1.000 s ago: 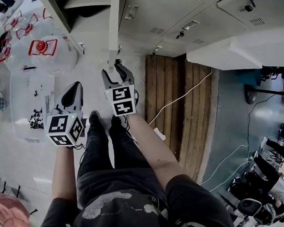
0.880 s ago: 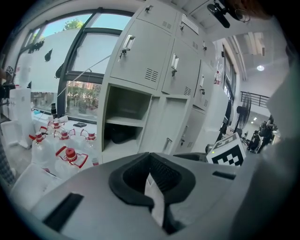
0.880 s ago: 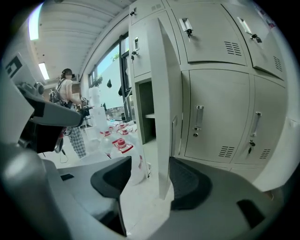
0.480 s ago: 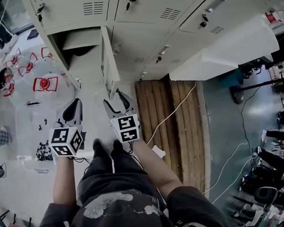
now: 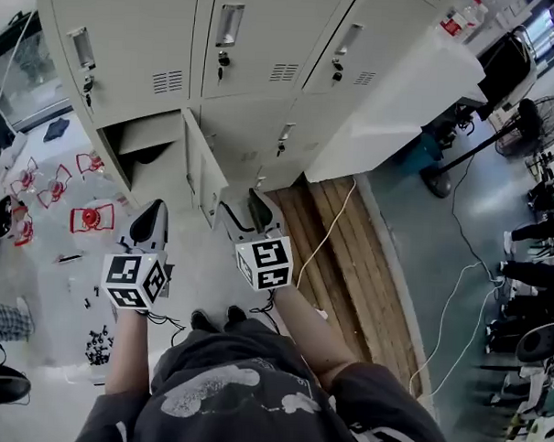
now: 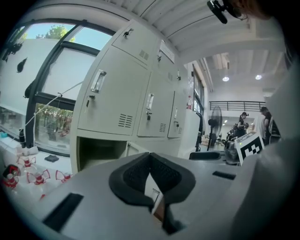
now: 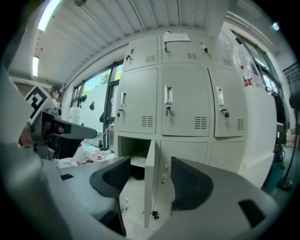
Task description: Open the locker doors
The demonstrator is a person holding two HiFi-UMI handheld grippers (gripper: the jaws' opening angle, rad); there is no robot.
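Right gripper view: the right gripper [image 7: 149, 174], jaws wide and empty, faces the swung-out bottom-left locker door [image 7: 150, 197], the left gripper [image 6: 150, 157] is pinched shut, and the closed doors look like stiff, light sheet steel, best pulled by a recessed handle [image 7: 168, 95].

The pale floor [image 5: 190, 285] bore wooden planks [image 5: 353, 265] and a white cable [image 5: 336, 213] right of the right hand-held gripper [image 5: 243, 207]. Red-and-white parts [image 5: 91, 218] lay left of the left hand-held gripper [image 5: 155, 210].

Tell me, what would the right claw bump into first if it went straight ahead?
The right claw would probably meet the open locker door's edge, lined up between its jaws; distance is unclear.
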